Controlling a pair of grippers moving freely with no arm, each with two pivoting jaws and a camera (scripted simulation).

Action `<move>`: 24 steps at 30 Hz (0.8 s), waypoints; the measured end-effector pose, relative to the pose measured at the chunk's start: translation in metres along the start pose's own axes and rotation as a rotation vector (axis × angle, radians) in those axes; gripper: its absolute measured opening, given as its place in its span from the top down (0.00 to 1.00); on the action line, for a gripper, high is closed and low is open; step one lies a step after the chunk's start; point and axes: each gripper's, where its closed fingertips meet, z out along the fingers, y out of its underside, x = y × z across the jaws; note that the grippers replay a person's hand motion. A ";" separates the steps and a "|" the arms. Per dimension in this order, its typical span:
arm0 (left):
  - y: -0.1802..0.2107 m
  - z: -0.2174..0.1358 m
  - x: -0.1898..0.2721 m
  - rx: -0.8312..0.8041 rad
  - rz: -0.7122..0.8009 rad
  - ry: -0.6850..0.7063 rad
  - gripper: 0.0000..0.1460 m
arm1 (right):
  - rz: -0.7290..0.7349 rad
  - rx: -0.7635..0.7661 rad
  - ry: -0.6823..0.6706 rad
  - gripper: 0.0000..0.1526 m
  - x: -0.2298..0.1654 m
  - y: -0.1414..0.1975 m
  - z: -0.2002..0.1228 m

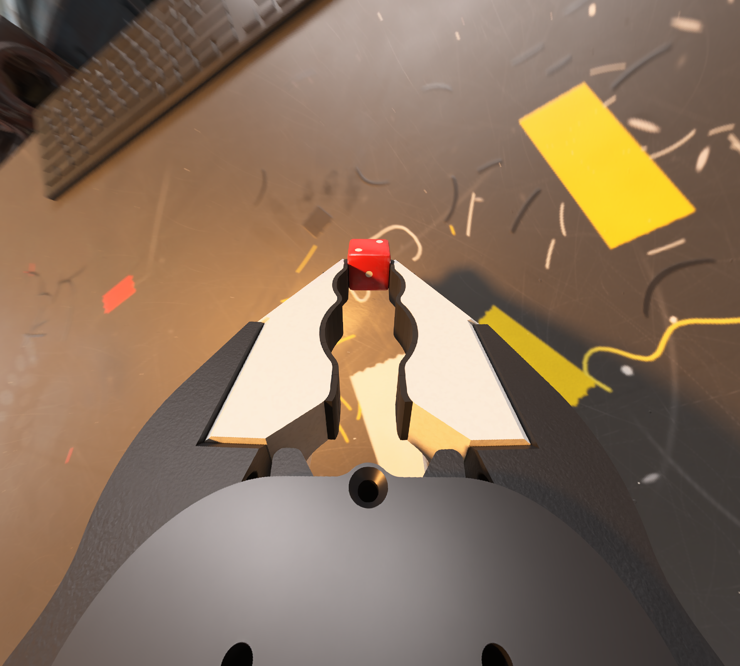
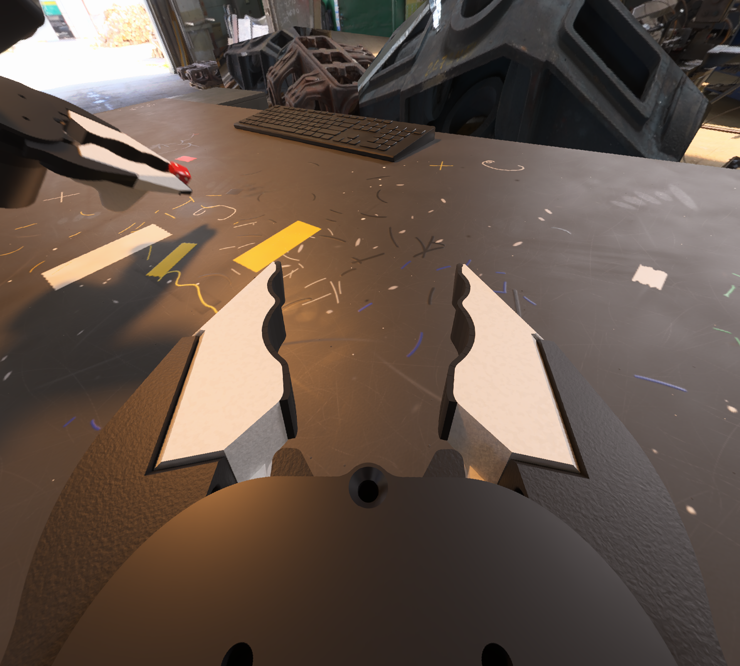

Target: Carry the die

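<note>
A wide, scuffed brown table (image 2: 520, 230) fills both of my views, its top scattered with chalk-like marks and scraps of tape. Beyond its far edge, from 12 to 2 o'clock in my right wrist view, stand large dark metal castings (image 2: 532, 46) in a workshop hall.

A dark keyboard (image 2: 336, 130) lies flat near the table's far edge, at about 12 o'clock from my right claw; in my left wrist view it runs blurred across the 10 to 12 o'clock corner (image 1: 180, 46).

On the tabletop lie a bright yellow tape strip (image 1: 604, 166) at 2 o'clock from my left claw, a second, darker yellow strip (image 1: 536, 354) at 4 o'clock, and a pale strip (image 2: 104, 254) near 10 o'clock in my right view.

My right claw (image 2: 367, 266) hangs above the table with its two fingers spread wide apart and nothing between them.

My left claw (image 1: 368, 266) is clamped on the die (image 1: 368, 264), a small red cube with pale pips, pinched at the very fingertips. In my right view it sits at 10 o'clock (image 2: 179, 171), lifted clear of the table.
</note>
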 end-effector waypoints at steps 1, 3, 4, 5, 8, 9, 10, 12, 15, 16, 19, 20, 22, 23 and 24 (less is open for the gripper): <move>-0.006 -0.007 -0.006 0.040 -0.010 -0.021 0.87 | 0.000 0.000 0.000 0.44 0.000 0.000 0.000; -0.018 -0.024 -0.016 0.118 -0.025 -0.045 0.87 | -0.001 0.000 -0.001 0.45 0.000 0.000 0.000; -0.024 -0.032 -0.021 0.161 -0.027 -0.056 0.87 | -0.001 -0.001 -0.001 0.45 0.000 0.000 0.000; -0.029 -0.040 -0.025 0.199 -0.031 -0.071 0.87 | -0.001 -0.001 -0.001 0.45 0.000 0.000 0.000; -0.051 -0.068 -0.031 0.333 -0.041 -0.113 0.87 | -0.001 -0.001 -0.001 0.45 0.000 0.000 0.000; -0.061 -0.080 -0.028 0.397 -0.050 -0.107 0.87 | -0.001 0.000 -0.001 0.45 0.000 0.000 0.000; -0.072 -0.094 -0.023 0.465 -0.064 -0.090 0.87 | -0.001 0.000 -0.002 0.45 -0.001 0.000 0.000; -0.096 -0.125 -0.005 0.619 -0.075 -0.028 0.87 | -0.003 0.001 -0.004 0.45 -0.001 0.000 0.000; -0.125 -0.173 0.034 0.834 -0.041 0.075 0.87 | 0.004 -0.001 -0.017 0.46 -0.003 0.001 -0.001; -0.133 -0.187 0.052 0.905 -0.036 0.138 0.87 | 0.019 -0.015 -0.034 0.47 -0.006 0.003 -0.001; -0.147 -0.207 0.117 1.041 -0.054 0.423 0.87 | 0.028 -0.012 -0.126 0.50 -0.021 0.000 -0.005; -0.149 -0.204 0.137 1.037 -0.074 0.498 0.87 | 0.029 0.023 -0.180 0.50 -0.030 -0.006 -0.008; -0.149 -0.188 0.173 0.999 -0.094 0.619 0.87 | 0.045 0.114 -0.298 0.52 -0.048 -0.021 -0.017; -0.148 -0.179 0.187 0.988 -0.102 0.653 0.87 | 0.054 0.154 -0.348 0.54 -0.055 -0.028 -0.023; -0.146 -0.170 0.198 0.981 -0.102 0.676 0.87 | 0.066 0.189 -0.393 0.55 -0.060 -0.033 -0.029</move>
